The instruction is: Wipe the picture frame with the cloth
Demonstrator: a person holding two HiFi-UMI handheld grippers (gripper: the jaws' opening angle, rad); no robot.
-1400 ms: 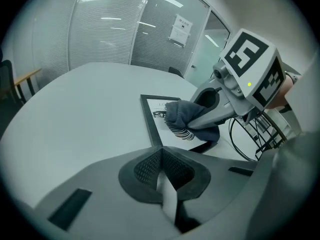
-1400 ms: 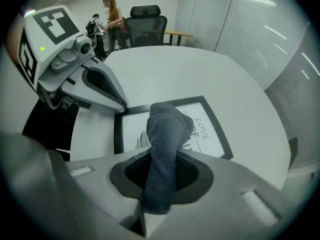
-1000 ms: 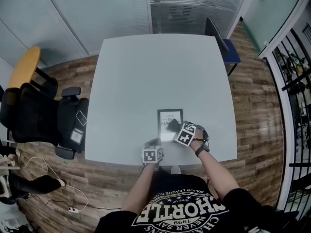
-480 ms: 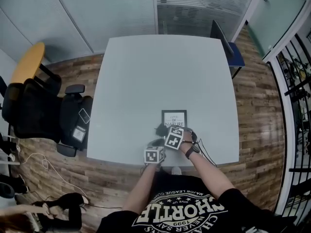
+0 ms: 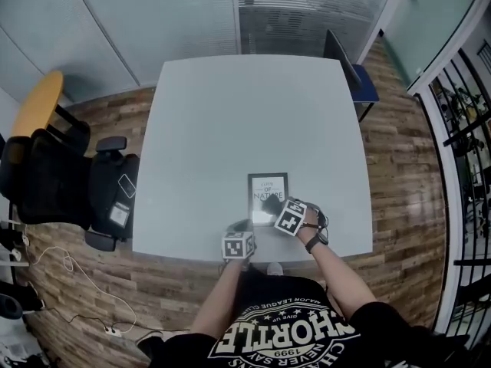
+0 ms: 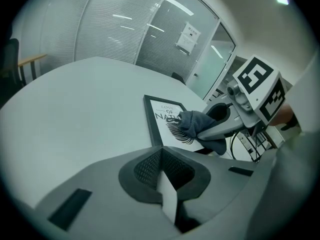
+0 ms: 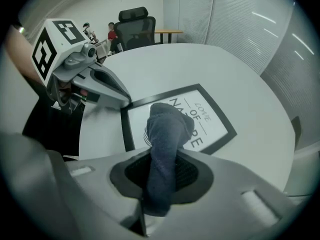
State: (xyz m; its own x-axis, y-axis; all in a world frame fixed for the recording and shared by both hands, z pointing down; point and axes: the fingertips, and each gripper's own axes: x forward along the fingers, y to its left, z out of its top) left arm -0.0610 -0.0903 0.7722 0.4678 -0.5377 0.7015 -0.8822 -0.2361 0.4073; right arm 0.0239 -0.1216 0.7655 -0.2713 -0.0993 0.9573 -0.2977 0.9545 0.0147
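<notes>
The black picture frame (image 5: 268, 184) with a white print lies flat on the white table (image 5: 230, 121) near its front edge. My right gripper (image 5: 275, 204) is shut on a dark grey cloth (image 5: 270, 202), which rests on the lower part of the print. In the right gripper view the cloth (image 7: 167, 129) hangs out of the jaws onto the frame (image 7: 212, 121). My left gripper (image 5: 244, 227) is shut with its tip at the frame's near left corner; the right gripper view shows the left gripper (image 7: 120, 98) touching that corner. The left gripper view shows the frame (image 6: 161, 115), the cloth (image 6: 192, 124) and the right gripper (image 6: 220, 126).
A black office chair (image 5: 69, 182) stands left of the table, with a yellow-topped piece (image 5: 34, 106) behind it. A blue chair (image 5: 357, 75) stands at the far right corner. A black railing (image 5: 460, 129) runs along the right. A cable (image 5: 69, 271) lies on the wood floor.
The right gripper swept the cloth left to the frame's lower left edge, then back right onto the lower middle of the print. The left gripper stayed at the corner.
</notes>
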